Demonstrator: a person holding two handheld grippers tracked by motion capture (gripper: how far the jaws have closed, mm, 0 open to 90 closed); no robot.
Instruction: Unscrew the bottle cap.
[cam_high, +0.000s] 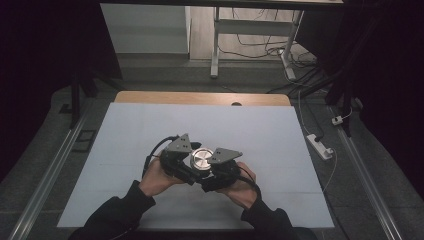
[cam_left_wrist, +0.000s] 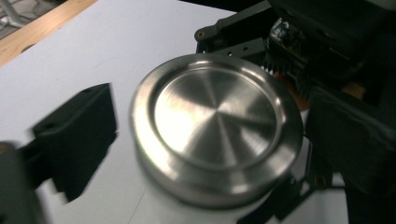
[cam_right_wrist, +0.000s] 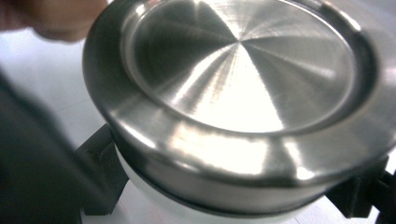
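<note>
High view | round metal lid (cam_high: 202, 159) sits between both grippers | right gripper (cam_high: 216, 172) grips its white jar (cam_right_wrist: 154, 198) | left gripper (cam_high: 186, 167) loose, jaws apart beside lid

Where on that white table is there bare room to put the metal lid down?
Bare white table lies beyond the grippers toward the wooden edge, plus both side stretches. It is crowded near the front, where both grippers flank the metal lid.

- Table (cam_high: 150, 96) — wooden, far edge bare.
- White sheet (cam_high: 150, 135) covers it (nearly whole).
- Jar (cam_high: 202, 161) — steel lid, near the front edge.
</note>
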